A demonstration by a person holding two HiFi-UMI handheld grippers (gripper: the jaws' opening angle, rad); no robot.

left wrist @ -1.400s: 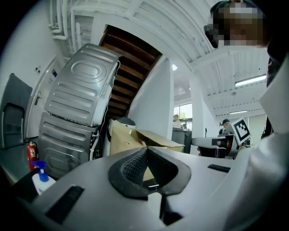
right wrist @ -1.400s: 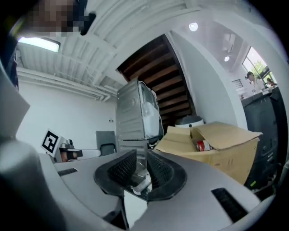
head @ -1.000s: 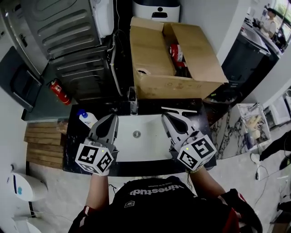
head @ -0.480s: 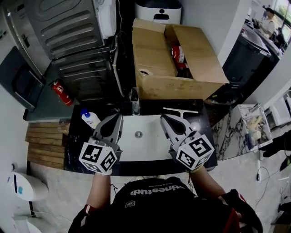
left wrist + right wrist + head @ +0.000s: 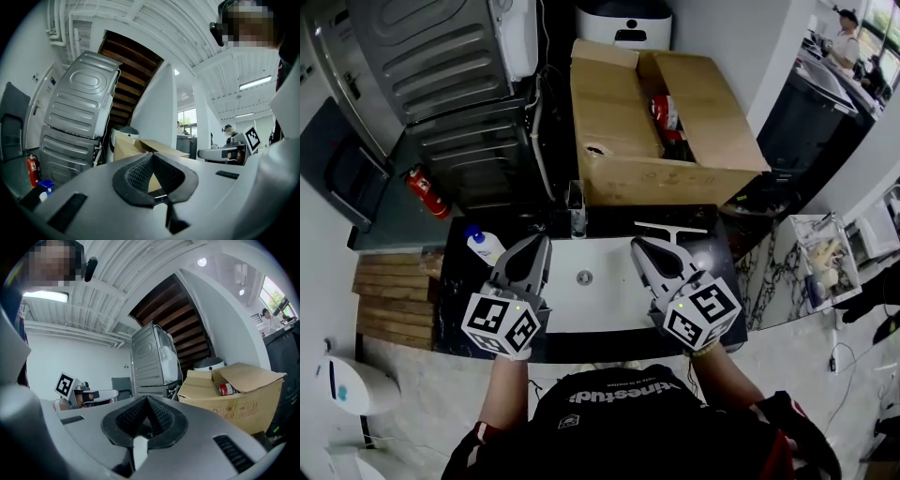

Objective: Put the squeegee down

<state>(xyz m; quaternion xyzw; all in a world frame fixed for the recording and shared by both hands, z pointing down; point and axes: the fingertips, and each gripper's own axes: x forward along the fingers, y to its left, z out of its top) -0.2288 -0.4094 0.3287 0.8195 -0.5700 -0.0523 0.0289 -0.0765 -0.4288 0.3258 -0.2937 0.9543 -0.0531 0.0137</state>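
Note:
The squeegee, pale with a long thin blade, lies on the black counter behind the white sink, just beyond my right gripper. That gripper hovers over the sink's right side, jaws shut; in the right gripper view the pads meet with nothing held, and a small white strip shows in the slit behind them. My left gripper hovers over the sink's left side, also shut and empty, pads together in the left gripper view. Both point level towards the back wall.
A faucet stands behind the sink, a blue-capped bottle on the counter's left. Beyond are an open cardboard box holding a red can, a grey appliance and a red fire extinguisher.
The head view has shifted a little. Both grippers stay shut and almost still over the sink, and the squeegee has not moved.

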